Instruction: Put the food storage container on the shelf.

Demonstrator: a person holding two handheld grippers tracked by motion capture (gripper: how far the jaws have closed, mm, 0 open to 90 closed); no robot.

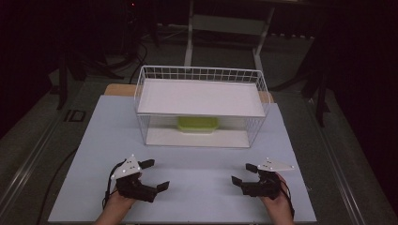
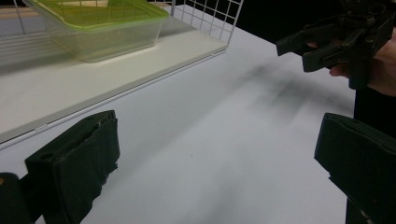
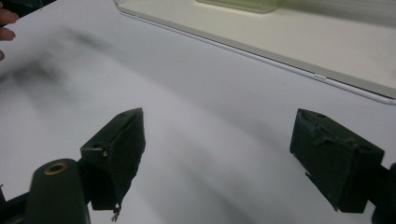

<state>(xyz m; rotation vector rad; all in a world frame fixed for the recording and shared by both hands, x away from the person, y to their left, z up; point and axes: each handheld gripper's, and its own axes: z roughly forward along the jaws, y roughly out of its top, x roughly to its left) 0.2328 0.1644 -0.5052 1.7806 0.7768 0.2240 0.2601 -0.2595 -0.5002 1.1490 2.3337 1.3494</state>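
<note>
A clear plastic container with a green lid [image 1: 197, 124] sits on the lower white board of a white wire rack [image 1: 141, 86], under its upper shelf. My left gripper [image 1: 158, 174] rests near the table's front left, open and holding nothing. My right gripper [image 1: 241, 173] is at the front right, also open and holding nothing. In the left gripper view the container [image 2: 102, 28] lies ahead to the left of the left gripper [image 2: 215, 154], and the right gripper [image 2: 336, 42] shows at the upper right. In the right gripper view the right gripper [image 3: 219, 144] faces bare table, with the rack's lower board [image 3: 280, 32] beyond.
The rack stands at the back middle of a pale blue-white table top [image 1: 197, 187]. A wide flat shelf [image 1: 199, 96] covers the rack's top. Dark floor, cables and table legs surround the table. Fingers of the person's other hand [image 3: 5, 23] show at the right gripper view's top left.
</note>
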